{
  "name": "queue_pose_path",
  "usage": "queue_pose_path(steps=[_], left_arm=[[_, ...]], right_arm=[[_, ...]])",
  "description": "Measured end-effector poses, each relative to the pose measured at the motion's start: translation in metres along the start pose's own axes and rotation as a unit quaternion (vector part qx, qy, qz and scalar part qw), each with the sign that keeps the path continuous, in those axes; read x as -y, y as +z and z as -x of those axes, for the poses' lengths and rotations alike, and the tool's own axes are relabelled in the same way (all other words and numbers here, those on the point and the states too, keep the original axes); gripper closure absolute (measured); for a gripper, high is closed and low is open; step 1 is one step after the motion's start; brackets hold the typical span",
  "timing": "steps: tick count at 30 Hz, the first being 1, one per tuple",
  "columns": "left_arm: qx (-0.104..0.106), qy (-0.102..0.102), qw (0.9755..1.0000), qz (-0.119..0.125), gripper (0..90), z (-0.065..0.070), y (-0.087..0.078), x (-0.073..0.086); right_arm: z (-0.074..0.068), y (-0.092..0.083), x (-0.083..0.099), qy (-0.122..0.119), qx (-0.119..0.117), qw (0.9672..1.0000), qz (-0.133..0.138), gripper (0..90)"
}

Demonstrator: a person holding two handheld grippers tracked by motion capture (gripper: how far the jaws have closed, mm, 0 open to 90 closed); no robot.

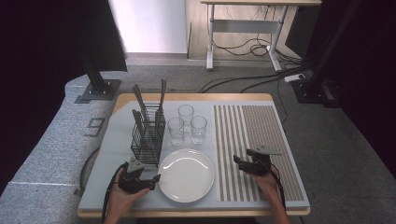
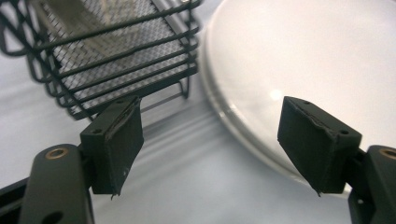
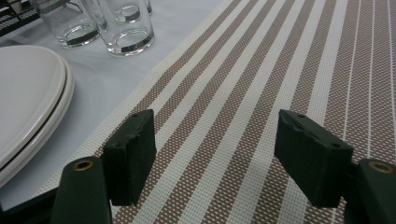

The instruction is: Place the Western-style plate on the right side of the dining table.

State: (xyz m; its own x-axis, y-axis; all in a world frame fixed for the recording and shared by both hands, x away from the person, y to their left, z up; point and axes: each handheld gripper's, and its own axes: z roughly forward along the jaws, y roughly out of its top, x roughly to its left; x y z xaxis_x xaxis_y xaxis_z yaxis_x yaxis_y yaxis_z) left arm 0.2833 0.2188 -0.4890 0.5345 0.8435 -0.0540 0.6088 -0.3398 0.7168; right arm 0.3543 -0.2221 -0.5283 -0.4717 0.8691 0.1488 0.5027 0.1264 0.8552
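Left gripper (image 2: 210, 140) jaws frame plate (image 2: 299, 60) rim, basket (image 2: 116, 56).

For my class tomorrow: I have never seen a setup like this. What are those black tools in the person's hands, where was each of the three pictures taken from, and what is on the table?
A person holds a two-jawed clamp in each hand: the left hand-held gripper and the right hand-held gripper. The high view looks down from above the table. The other two come from cameras riding on each gripper, looking along its black jaws.

On the table lie a white plate, three empty glasses, a black wire basket holding cutlery, and a striped placemat.

Nothing is held. Both pairs of jaws stand open: the left gripper's beside the plate's edge and basket, the right's over the placemat.
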Motion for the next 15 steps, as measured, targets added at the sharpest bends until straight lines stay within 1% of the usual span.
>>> queue_pose_path(steps=[1,5,8,10,11,12,15], left_arm=[[0.0,0.0,1.0,0.0,22.0,0.0,0.0,0.0],[0.013,0.0,0.9998,0.013,21.7,0.005,-0.004,-0.002],[0.016,0.007,0.9997,0.016,21.0,0.011,-0.005,-0.003],[0.021,0.012,0.9996,0.018,20.5,0.018,-0.005,-0.005],[0.023,0.018,0.9994,0.017,20.5,0.02,-0.004,-0.005],[0.028,0.019,0.9992,0.02,20.5,0.025,-0.003,-0.007],[0.028,0.022,0.9992,0.018,20.5,0.028,-0.001,-0.007]], right_arm=[[0.0,0.0,0.0,0.0,0.0,1.0,0.0,29.3],[-0.002,0.0,0.0,-0.007,0.008,0.9999,0.0,29.3],[-0.003,0.0,0.0,-0.01,0.013,0.9999,0.003,29.3],[-0.003,0.0,0.0,-0.01,0.015,0.9998,0.003,29.4],[-0.003,0.0,0.0,-0.01,0.015,0.9998,0.003,29.4],[-0.003,0.0,0.0,-0.011,0.016,0.9998,0.004,29.5],[-0.004,-0.001,0.001,-0.013,0.015,0.9998,0.003,29.6]])
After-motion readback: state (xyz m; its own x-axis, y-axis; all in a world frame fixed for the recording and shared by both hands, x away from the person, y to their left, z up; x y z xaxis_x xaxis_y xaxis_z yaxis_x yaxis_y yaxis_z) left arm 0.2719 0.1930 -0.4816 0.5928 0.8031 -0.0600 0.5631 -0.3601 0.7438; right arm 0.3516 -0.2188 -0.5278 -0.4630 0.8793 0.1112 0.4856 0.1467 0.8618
